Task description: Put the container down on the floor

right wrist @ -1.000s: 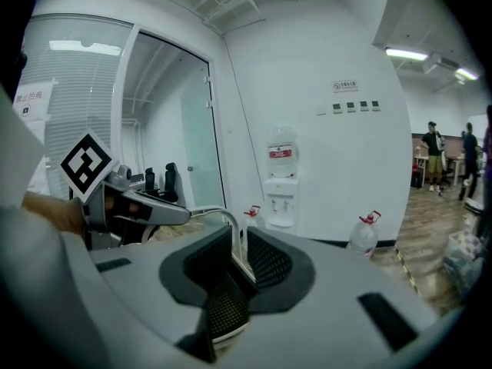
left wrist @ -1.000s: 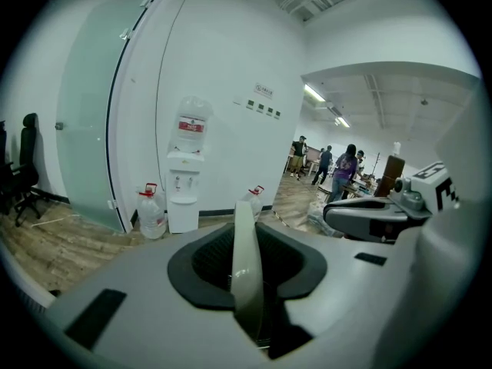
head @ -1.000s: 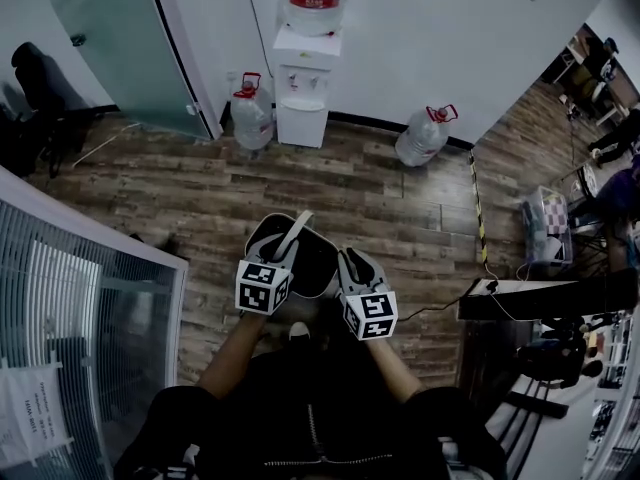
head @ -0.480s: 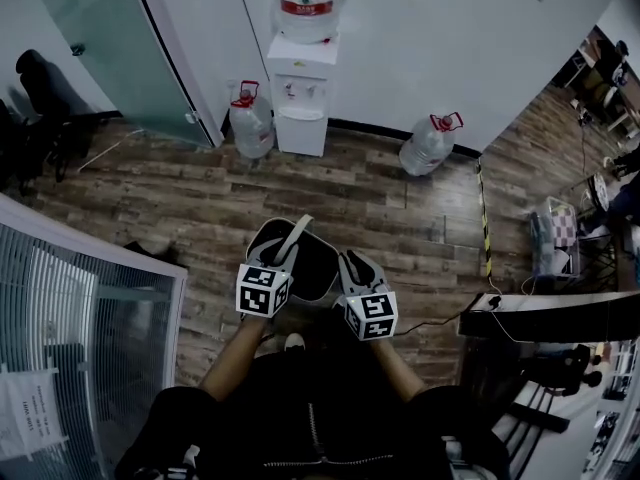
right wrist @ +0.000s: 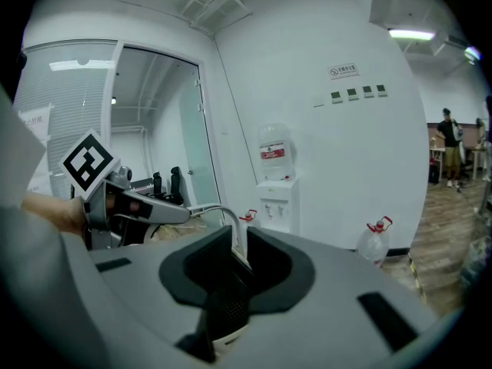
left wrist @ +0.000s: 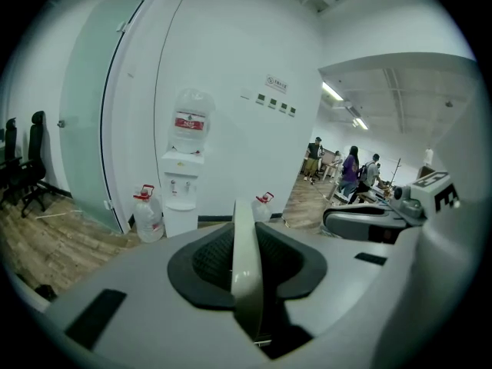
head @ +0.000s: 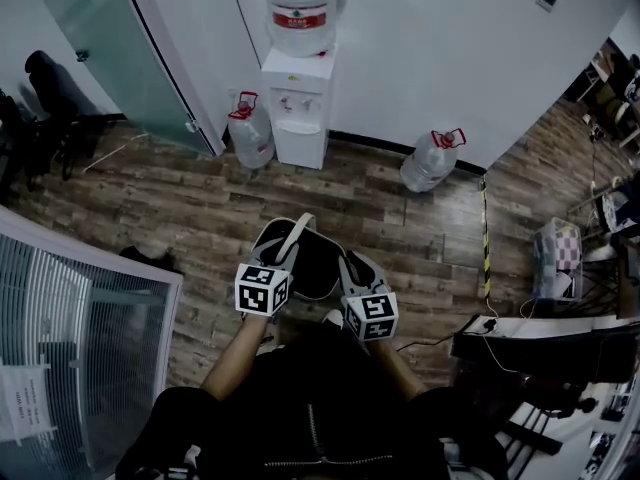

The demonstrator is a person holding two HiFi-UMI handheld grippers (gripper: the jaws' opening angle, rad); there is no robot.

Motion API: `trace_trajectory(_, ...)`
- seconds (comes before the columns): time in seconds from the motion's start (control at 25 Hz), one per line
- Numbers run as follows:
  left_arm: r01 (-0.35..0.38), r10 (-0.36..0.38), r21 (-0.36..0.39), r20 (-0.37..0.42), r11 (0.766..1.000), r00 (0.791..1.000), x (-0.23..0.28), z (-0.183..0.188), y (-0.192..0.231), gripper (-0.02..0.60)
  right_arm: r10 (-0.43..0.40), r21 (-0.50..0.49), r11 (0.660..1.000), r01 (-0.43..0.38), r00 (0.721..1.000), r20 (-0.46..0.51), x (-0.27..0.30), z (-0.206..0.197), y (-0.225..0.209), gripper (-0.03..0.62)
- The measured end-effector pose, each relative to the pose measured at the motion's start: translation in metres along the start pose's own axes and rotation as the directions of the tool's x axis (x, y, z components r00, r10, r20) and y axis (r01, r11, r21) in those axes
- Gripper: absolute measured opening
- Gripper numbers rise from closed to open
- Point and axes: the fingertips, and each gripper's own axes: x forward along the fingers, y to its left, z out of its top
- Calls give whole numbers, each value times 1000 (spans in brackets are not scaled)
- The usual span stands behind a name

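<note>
Looking down, head view: one dark container (head: 312, 253) is held near the person over the wood floor (head: 180, 193); its interior is too dark to judge. On the far side stand one water dispenser (head: 297, 118), a left jug (head: 250, 133) and a right jug (head: 430, 160).

Left gripper view: the left gripper (left wrist: 247, 287) has its jaws nearly closed, clamping the pale handle (left wrist: 244, 237).

Right gripper view: the right gripper (right wrist: 223, 287) has its jaws pinched on the container's mesh wall.

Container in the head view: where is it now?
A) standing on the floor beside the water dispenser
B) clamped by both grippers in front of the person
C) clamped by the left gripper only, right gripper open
B: the container sits between them, with the left gripper and the right gripper each shut on part of it.
</note>
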Motion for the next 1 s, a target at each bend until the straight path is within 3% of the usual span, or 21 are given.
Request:
trace_trajectory(0.52,-2,2,2,0,1000,1000,69,43,-28,89,-7,37,999,7,1000,7,4,13,-75,57)
trace_trajectory(1.0,32,-32,8,5,999,999,116,70,-31,91,-44,70,997,44,999,1,16,14,-104,57)
